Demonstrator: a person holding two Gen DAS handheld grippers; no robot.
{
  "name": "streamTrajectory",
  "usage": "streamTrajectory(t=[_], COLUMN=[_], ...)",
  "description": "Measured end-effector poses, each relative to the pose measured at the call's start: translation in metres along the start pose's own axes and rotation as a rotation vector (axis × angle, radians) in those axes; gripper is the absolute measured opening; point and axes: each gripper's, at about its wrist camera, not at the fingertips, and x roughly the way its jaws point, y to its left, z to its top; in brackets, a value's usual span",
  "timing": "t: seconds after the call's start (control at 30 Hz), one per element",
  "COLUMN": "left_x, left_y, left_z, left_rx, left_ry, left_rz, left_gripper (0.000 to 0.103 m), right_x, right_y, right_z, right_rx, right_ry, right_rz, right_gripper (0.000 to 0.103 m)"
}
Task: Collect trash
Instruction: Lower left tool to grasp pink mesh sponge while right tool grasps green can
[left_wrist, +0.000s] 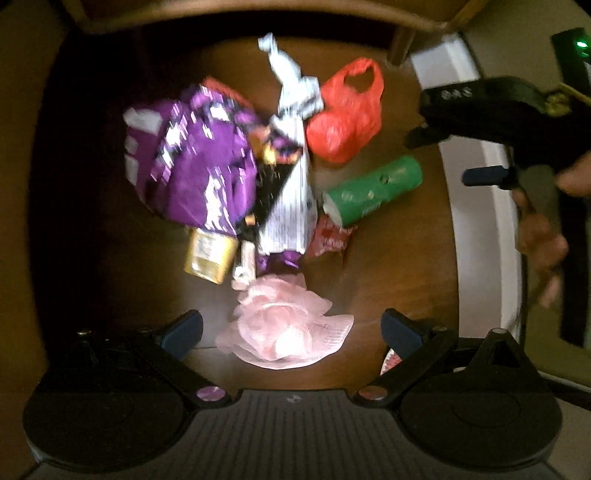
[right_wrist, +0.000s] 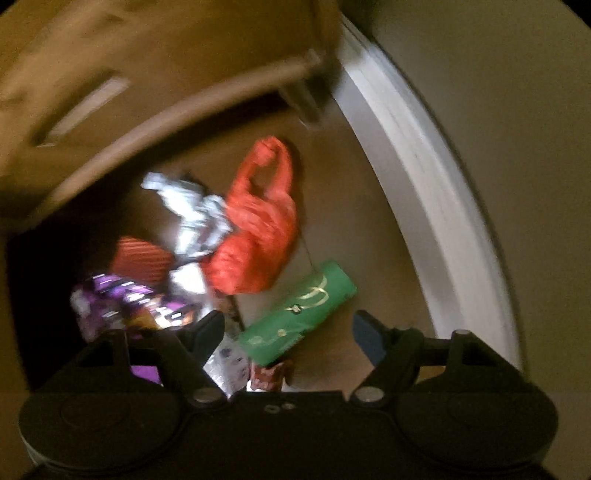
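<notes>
A heap of trash lies on the brown floor. It holds a purple foil wrapper (left_wrist: 192, 162), a white printed wrapper (left_wrist: 291, 177), a red plastic bag (left_wrist: 347, 118), a green tube (left_wrist: 373, 190), a gold packet (left_wrist: 208, 256) and a pink mesh pouf (left_wrist: 284, 325). My left gripper (left_wrist: 291, 332) points down over the pouf, jaws wide open and not touching it. At the right, a hand holds my right gripper (left_wrist: 448, 157). In its own view the right gripper (right_wrist: 288, 332) is open above the green tube (right_wrist: 299, 314), beside the red bag (right_wrist: 258, 229).
A white baseboard (left_wrist: 476, 206) runs along the right of the heap, also seen as the baseboard (right_wrist: 424, 192). Wooden furniture (right_wrist: 147, 74) with a leg (left_wrist: 400, 48) stands behind the trash. A small red wrapper (left_wrist: 330, 240) lies under the tube's end.
</notes>
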Motion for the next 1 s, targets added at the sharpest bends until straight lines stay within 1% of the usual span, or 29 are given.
streamTrajectory(t=[0.07,0.1,0.17,0.2,0.27,0.33,0.47,0.6,0.67,0.73,0.77,0.8,0.83,0.87,0.93,1.0], left_x=[0.025,0.036,0.062,0.072,0.089,0.102,0.129,0.147,0.155,0.162,0.164,0.166,0.167,0.166,0.165,0.162], left_y=[0.003,0.006,0.01,0.011,0.013,0.017,0.027,0.029,0.028,0.027,0.027,0.027,0.027,0.026,0.026,0.03], left_z=[0.002,0.001,0.0,-0.001,-0.003,-0.005,-0.005,-0.005,-0.005,-0.005,-0.005,-0.006,-0.007,-0.008,-0.01,-0.014], left_rx=[-0.011,-0.024,-0.06,-0.068,-0.086,-0.113,-0.204,-0.24,-0.249,-0.251,-0.256,-0.261,-0.267,-0.27,-0.278,-0.291], left_ry=[0.021,0.035,0.078,0.093,0.114,0.128,0.167,0.186,0.199,0.21,0.216,0.22,0.223,0.221,0.215,0.213], left_rz=[-0.004,-0.018,-0.054,-0.053,-0.065,-0.066,-0.085,-0.107,-0.103,-0.098,-0.1,-0.105,-0.112,-0.112,-0.117,-0.124], left_gripper=[0.103,0.103,0.103,0.103,0.103,0.103,0.103,0.093,0.086,0.067,0.062,0.056,0.052,0.05,0.04,0.037], right_x=[0.028,0.04,0.061,0.07,0.09,0.101,0.119,0.131,0.135,0.139,0.141,0.141,0.142,0.141,0.139,0.134], right_y=[-0.006,-0.009,-0.013,-0.014,-0.005,-0.007,-0.01,-0.019,-0.023,-0.027,-0.028,-0.029,-0.03,-0.031,-0.032,-0.033], right_z=[0.001,0.001,0.001,-0.001,-0.007,-0.011,-0.016,-0.016,-0.016,-0.015,-0.015,-0.015,-0.016,-0.016,-0.016,-0.016], right_rx=[0.051,0.076,0.117,0.13,0.138,0.16,0.194,0.253,0.287,0.314,0.324,0.33,0.334,0.338,0.349,0.35], right_ry=[0.019,0.025,0.043,0.052,0.073,0.086,0.106,0.106,0.107,0.109,0.109,0.109,0.108,0.103,0.094,0.084], right_rz=[-0.018,-0.022,-0.008,-0.005,-0.001,0.005,0.005,0.032,0.048,0.065,0.071,0.076,0.079,0.077,0.082,0.088], right_gripper=[0.076,0.076,0.076,0.076,0.076,0.076,0.076,0.077,0.077,0.075,0.071,0.065,0.062,0.056,0.054,0.051])
